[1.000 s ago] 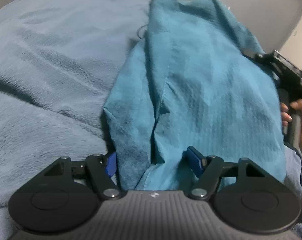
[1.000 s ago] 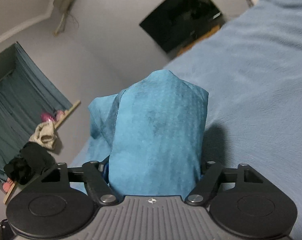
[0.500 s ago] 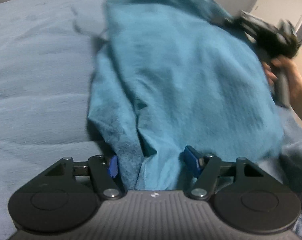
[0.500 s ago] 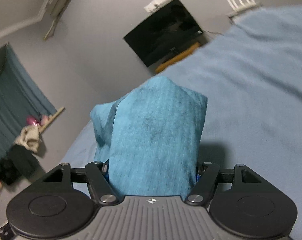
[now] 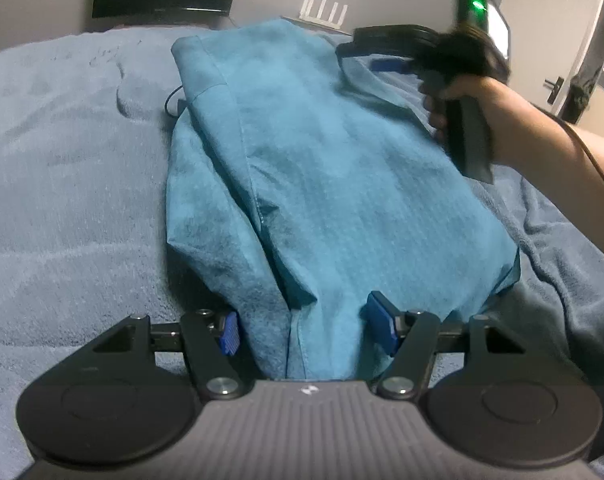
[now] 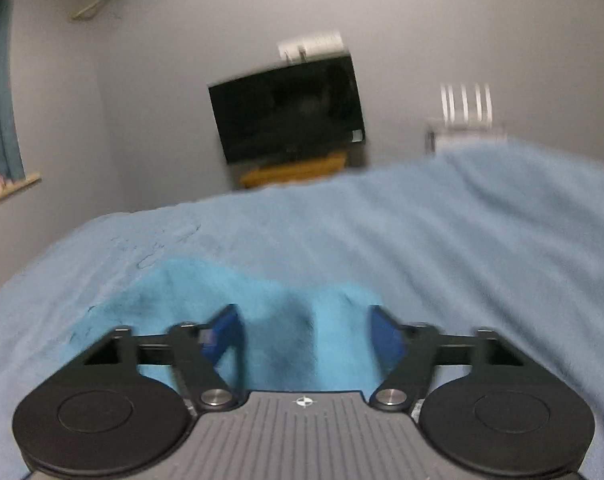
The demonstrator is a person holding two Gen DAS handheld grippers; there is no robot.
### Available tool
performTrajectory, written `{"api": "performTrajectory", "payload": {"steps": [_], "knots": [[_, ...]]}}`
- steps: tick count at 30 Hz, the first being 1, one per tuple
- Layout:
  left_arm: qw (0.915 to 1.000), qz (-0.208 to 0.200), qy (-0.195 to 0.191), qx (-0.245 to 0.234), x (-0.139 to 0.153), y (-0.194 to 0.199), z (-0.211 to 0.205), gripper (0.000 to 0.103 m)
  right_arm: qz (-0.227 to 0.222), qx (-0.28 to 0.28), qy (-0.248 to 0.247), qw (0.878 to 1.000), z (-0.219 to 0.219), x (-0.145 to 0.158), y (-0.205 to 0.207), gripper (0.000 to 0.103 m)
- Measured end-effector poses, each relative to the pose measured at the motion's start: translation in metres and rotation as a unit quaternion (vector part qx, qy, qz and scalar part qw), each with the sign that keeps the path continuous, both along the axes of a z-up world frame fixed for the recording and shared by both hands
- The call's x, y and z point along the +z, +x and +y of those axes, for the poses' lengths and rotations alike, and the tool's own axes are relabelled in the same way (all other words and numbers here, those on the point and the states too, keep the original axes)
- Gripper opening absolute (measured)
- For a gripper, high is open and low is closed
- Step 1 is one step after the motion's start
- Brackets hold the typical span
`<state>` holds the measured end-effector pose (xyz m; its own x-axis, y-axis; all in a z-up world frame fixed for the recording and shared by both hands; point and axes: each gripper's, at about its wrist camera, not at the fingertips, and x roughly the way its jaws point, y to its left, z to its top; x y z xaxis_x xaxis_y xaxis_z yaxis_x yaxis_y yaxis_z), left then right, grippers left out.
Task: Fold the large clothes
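Note:
A teal garment (image 5: 322,184) lies folded lengthwise on the blue bed blanket (image 5: 62,200). My left gripper (image 5: 306,330) holds its near end between its blue pads, which stand fairly wide around the bunched cloth. My right gripper (image 6: 306,334) is over the garment's far right corner; its pads are apart and the teal cloth (image 6: 262,312) lies loose below and between them. In the left wrist view the right gripper (image 5: 366,56) and the hand holding it hover at the top right of the garment.
A black TV (image 6: 286,108) hangs on the wall beyond the bed, with a white router (image 6: 466,104) to its right. A thin dark cable (image 5: 174,100) lies on the blanket beside the garment's far left. A door (image 5: 558,40) stands at the right.
The garment has been laid down flat on the bed from a raised position. The right gripper has opened and let go of the cloth, and has swung to face the TV wall.

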<state>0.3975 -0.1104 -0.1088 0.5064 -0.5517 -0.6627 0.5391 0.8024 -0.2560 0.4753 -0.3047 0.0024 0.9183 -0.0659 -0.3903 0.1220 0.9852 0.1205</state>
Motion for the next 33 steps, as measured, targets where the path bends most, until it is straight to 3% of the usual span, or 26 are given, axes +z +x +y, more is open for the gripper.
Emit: {"api": "performTrajectory", "payload": {"steps": [1, 6, 10, 13, 17, 19, 23, 25, 27, 30, 33], "knots": [[1.0000, -0.003, 0.004, -0.001, 0.001, -0.002, -0.003, 0.061, 0.004, -0.006, -0.008, 1.000, 0.003, 0.001, 0.001, 0.049], [0.9997, -0.013, 0.021, -0.007, -0.004, -0.022, -0.007, 0.061, 0.036, 0.004, -0.030, 0.999, 0.040, 0.000, 0.029, 0.049], [0.9997, -0.013, 0.016, -0.010, -0.007, -0.023, -0.012, 0.061, 0.061, 0.086, -0.015, 0.994, 0.073, -0.001, 0.037, 0.048], [0.9999, -0.011, 0.009, -0.006, -0.006, -0.023, -0.003, 0.066, 0.070, 0.159, 0.050, 0.983, 0.093, 0.012, 0.028, 0.045], [0.9999, -0.012, 0.004, -0.004, -0.005, -0.021, 0.003, 0.066, 0.021, 0.132, 0.068, 0.989, 0.084, 0.034, -0.042, 0.047], [0.9999, -0.011, 0.001, -0.002, -0.008, -0.016, 0.002, 0.066, 0.020, 0.115, 0.047, 0.992, 0.076, 0.033, -0.086, 0.051], [0.9998, -0.016, 0.005, 0.005, -0.009, -0.019, 0.004, 0.066, 0.064, 0.111, -0.041, 0.991, 0.067, 0.007, -0.171, 0.050], [0.9996, -0.021, 0.006, 0.016, -0.006, -0.026, 0.010, 0.066, 0.094, 0.080, -0.076, 0.989, 0.058, -0.014, -0.205, 0.052], [0.9980, -0.038, 0.026, 0.043, -0.004, -0.033, 0.017, 0.067, 0.098, 0.025, -0.047, 0.994, 0.038, -0.025, -0.238, 0.053], [0.9960, -0.049, 0.024, 0.070, 0.000, -0.045, 0.032, 0.069, 0.097, -0.042, 0.001, 0.994, 0.017, -0.017, -0.279, 0.057], [0.9917, -0.069, 0.031, 0.104, 0.008, -0.066, 0.039, 0.072, 0.086, -0.042, 0.026, 0.995, 0.025, -0.002, -0.314, 0.063]]}}
